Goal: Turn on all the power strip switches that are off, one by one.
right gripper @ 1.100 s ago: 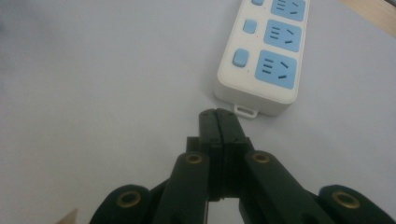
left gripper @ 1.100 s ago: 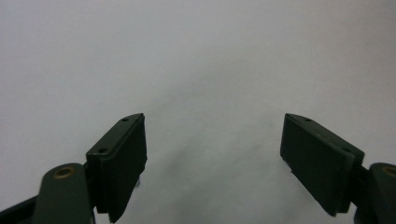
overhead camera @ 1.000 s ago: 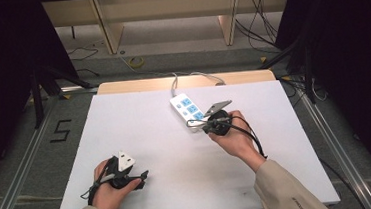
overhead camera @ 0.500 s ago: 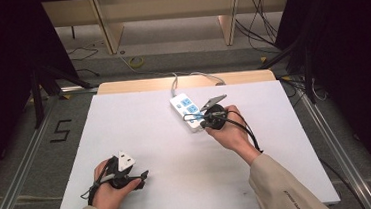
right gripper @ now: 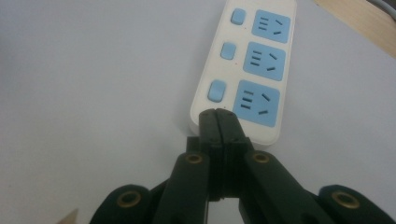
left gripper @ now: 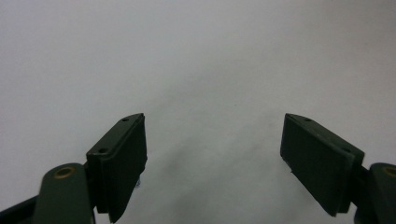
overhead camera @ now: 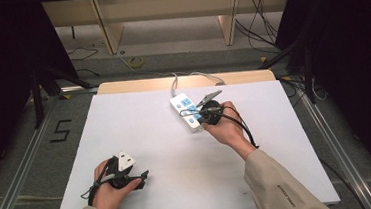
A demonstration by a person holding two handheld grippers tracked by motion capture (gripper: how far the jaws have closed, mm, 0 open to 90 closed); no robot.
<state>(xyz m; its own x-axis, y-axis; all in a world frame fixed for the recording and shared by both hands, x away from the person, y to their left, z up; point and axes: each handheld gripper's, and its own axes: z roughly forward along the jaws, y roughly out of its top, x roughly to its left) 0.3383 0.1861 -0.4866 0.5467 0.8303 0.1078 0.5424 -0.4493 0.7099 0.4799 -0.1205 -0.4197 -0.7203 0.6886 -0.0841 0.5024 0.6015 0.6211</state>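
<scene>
A white power strip (overhead camera: 185, 111) with three blue sockets and blue switches (right gripper: 216, 91) lies at the table's far middle, its grey cord running off the back edge. My right gripper (right gripper: 218, 114) is shut with nothing between its jaws, its tips over the strip's near end (right gripper: 233, 126), beside the nearest switch. In the high view the right gripper (overhead camera: 200, 114) sits over that end of the strip. My left gripper (overhead camera: 140, 179) rests near the front left of the table, jaws wide open over bare white surface (left gripper: 210, 93).
The white table top (overhead camera: 140, 133) has a wooden strip (overhead camera: 137, 84) along its far edge. Beyond it stand wooden legs and loose cables on the floor. Metal rails run along both sides of the table. A "5" mark (overhead camera: 60, 130) is on the floor at left.
My right gripper has moved a little left and forward onto the near end of the power strip. The left gripper has stayed in place.
</scene>
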